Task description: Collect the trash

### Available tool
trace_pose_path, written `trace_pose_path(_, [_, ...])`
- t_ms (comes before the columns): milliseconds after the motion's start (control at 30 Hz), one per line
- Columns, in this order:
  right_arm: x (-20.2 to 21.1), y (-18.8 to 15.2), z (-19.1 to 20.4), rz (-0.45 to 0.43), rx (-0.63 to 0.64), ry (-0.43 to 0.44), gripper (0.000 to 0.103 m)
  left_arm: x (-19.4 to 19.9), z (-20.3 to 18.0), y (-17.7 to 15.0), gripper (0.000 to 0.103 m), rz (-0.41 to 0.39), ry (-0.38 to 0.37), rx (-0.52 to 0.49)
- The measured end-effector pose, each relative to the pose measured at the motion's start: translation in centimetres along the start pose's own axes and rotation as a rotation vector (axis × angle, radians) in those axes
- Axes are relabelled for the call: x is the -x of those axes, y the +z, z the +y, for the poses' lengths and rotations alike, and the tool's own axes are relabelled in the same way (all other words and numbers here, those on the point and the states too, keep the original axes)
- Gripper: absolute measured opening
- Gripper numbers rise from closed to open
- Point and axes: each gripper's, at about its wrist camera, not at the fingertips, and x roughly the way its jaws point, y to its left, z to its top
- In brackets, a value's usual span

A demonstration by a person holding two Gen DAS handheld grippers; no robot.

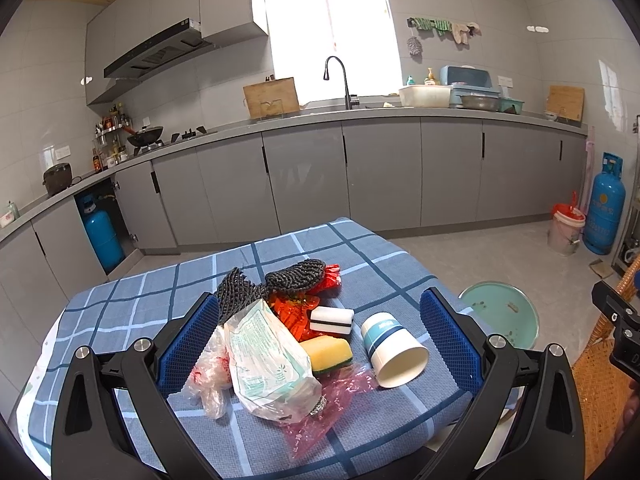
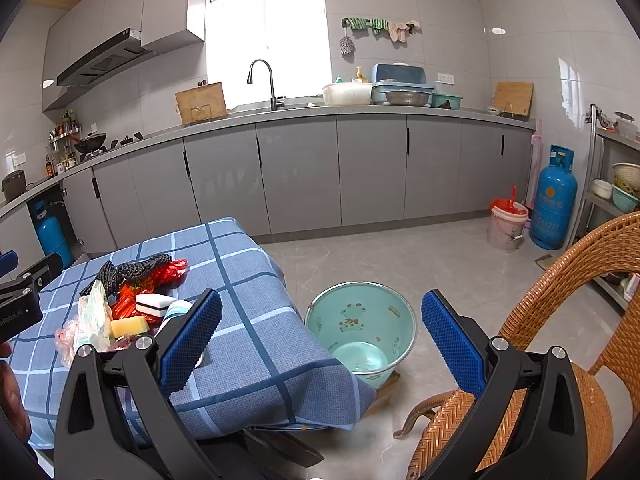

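Observation:
A pile of trash lies on the blue checked tablecloth (image 1: 168, 292): a white paper cup (image 1: 394, 350) on its side, a yellow sponge (image 1: 326, 354), a white eraser sponge (image 1: 332, 319), a green-printed plastic bag (image 1: 268, 364), red wrappers (image 1: 294, 312), a black mesh net (image 1: 276, 280) and pink film (image 1: 320, 412). My left gripper (image 1: 320, 340) is open and empty, with its fingers either side of the pile. My right gripper (image 2: 320, 332) is open and empty, above the table's right edge and the green bin (image 2: 362, 330) on the floor. The pile also shows in the right wrist view (image 2: 128, 304).
A wicker chair (image 2: 560, 320) stands to the right of the bin. A blue gas cylinder (image 2: 554, 200) and a red-lidded bucket (image 2: 506, 226) stand by the far cabinets. Grey kitchen counters (image 1: 360, 114) run along the back wall.

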Motion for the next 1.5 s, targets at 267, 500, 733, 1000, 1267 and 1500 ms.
trace_pose_path(267, [0.0, 0.0, 0.1, 0.0, 0.0, 0.001, 0.098, 0.0, -0.1, -0.1, 0.099, -0.002, 0.002, 0.001])
trace_pose_path(500, [0.2, 0.2, 0.3, -0.001, -0.001, 0.003, 0.099, -0.1, 0.0, -0.2, 0.099, -0.002, 0.0, 0.003])
trace_pose_path(733, [0.2, 0.3, 0.7, 0.003, -0.002, 0.008, 0.099, -0.1, 0.0, -0.2, 0.099, -0.002, 0.002, 0.001])
trace_pose_path(1000, [-0.5, -0.2, 0.7, 0.012, -0.003, 0.02, 0.098, -0.3, 0.3, -0.3, 0.099, -0.002, 0.016, -0.003])
trace_pose_path(1267, [-3.9, -1.6, 2.1, 0.059, 0.032, 0.08, 0.098, -3.3, 5.5, -2.4, 0.099, 0.074, 0.143, 0.059])
trace_pose_path(1500, [-7.4, -3.1, 6.8, 0.113, 0.101, 0.179, 0.098, -5.9, 10.5, -6.6, 0.099, 0.192, 0.257, 0.113])
